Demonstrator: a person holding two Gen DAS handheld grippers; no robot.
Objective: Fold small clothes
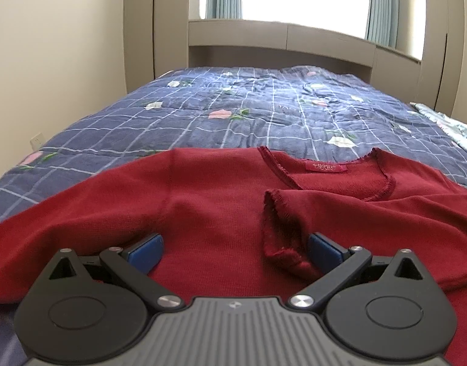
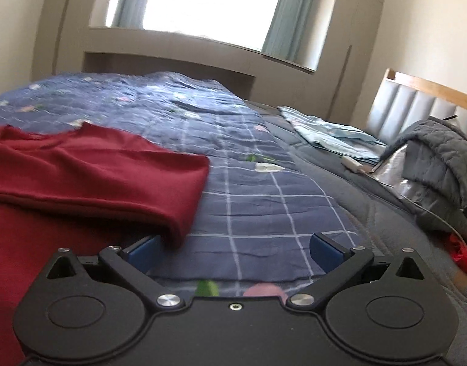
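Observation:
A dark red knit sweater [image 1: 209, 201] lies spread on the blue checked quilt [image 1: 233, 113], neckline and pink label toward the far side. One sleeve is folded across its front, the cuff [image 1: 279, 228] ending near my left gripper's right pad. My left gripper [image 1: 235, 248] hovers low over the sweater's middle, jaws wide open, with only flat fabric between them. In the right wrist view the sweater's folded right edge [image 2: 178, 201] lies at the left. My right gripper [image 2: 236, 250] is open over the quilt [image 2: 264, 207] beside that edge, its left pad close to the fold, holding nothing.
A light blue folded cloth [image 2: 331, 137] and a grey quilted jacket [image 2: 437, 158] lie at the bed's right side by a padded headboard [image 2: 416, 103]. A small red item [image 2: 462, 256] shows at the far right. Cabinets and a bright window stand beyond the bed.

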